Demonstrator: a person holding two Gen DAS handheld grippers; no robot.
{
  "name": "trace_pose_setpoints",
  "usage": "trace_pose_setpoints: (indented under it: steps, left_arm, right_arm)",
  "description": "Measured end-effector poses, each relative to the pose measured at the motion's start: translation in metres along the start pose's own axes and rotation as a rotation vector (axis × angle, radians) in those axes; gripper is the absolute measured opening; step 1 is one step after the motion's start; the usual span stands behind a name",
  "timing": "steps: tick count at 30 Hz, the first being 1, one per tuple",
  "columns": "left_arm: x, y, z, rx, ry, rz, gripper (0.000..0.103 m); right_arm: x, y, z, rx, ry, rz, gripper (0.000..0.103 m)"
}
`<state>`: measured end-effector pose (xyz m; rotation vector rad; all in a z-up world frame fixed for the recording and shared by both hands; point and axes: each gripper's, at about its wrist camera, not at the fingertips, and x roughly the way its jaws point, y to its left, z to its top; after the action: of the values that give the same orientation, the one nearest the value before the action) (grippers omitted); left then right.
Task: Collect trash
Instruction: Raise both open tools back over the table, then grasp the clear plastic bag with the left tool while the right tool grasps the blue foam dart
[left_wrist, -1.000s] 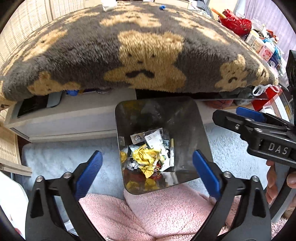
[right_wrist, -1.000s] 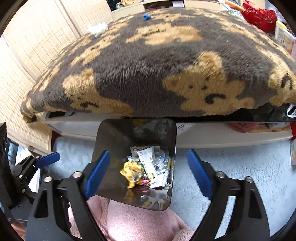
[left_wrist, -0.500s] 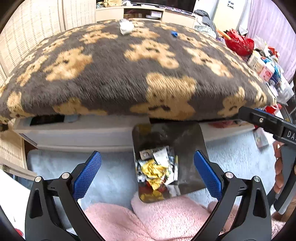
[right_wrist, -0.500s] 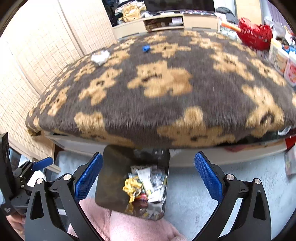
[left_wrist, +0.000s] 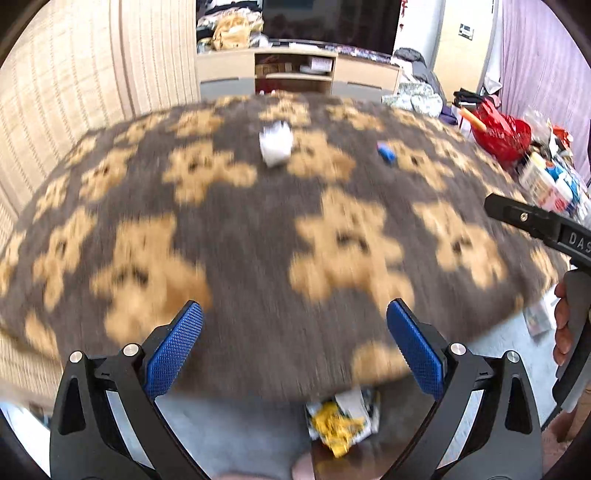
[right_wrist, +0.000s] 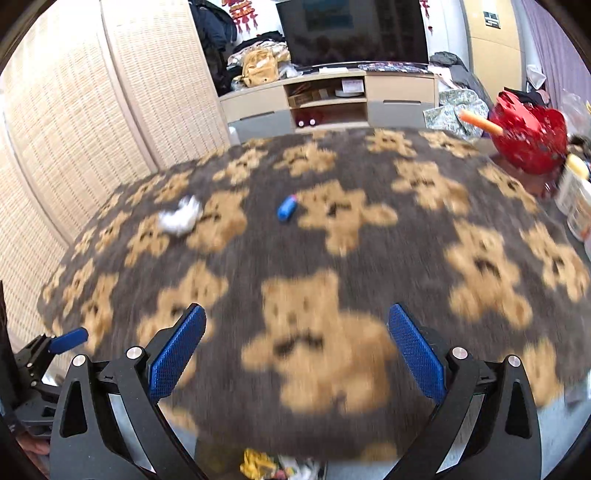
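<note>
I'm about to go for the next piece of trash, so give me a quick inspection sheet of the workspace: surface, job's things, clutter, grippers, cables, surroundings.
Surface: bear-print blanket over a low table, blurred in both views.
Job's things: white crumpled paper and small blue item lie apart on the blanket; trash bin with wrappers at the near edge, mostly hidden.
Clutter: red basket and bottles on the blanket's right side.
Grippers: left gripper and right gripper both have jaws open, nothing between them; the right jaws have just been opening.
Cables: nothing seen.
Surroundings: TV stand, television, woven screens on the left.
</note>
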<state>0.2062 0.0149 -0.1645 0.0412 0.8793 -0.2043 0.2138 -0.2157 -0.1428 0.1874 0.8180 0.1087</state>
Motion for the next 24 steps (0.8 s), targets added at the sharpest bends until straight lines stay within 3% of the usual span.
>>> trace_pose_setpoints:
  steps: [9, 11, 13, 17, 20, 24]
  left_arm:
    - [0.05, 0.012, 0.073, 0.016, -0.051, 0.019, 0.094]
    - [0.062, 0.015, 0.087, 0.01, -0.052, 0.017, 0.094]
    - [0.073, 0.016, 0.097, 0.004, -0.052, 0.012, 0.09]
    - [0.097, 0.017, 0.117, 0.004, -0.047, 0.007, 0.075]
    - [0.115, 0.016, 0.127, 0.02, -0.035, 0.005, 0.065]
    - [0.135, 0.016, 0.131, 0.037, 0.002, -0.013, 0.041]
  right_arm:
    - [0.06, 0.01, 0.058, -0.02, -0.008, -0.003, 0.097]
    - [0.072, 0.012, 0.064, -0.027, 0.002, 0.003, 0.079]
    - [0.087, 0.015, 0.072, -0.031, 0.016, 0.003, 0.068]
    - [0.111, 0.014, 0.079, -0.022, 0.038, 0.005, 0.053]
    - [0.125, 0.014, 0.081, -0.021, 0.052, 0.0, 0.046]
    - [0.141, 0.016, 0.08, -0.03, 0.075, 0.002, 0.043]
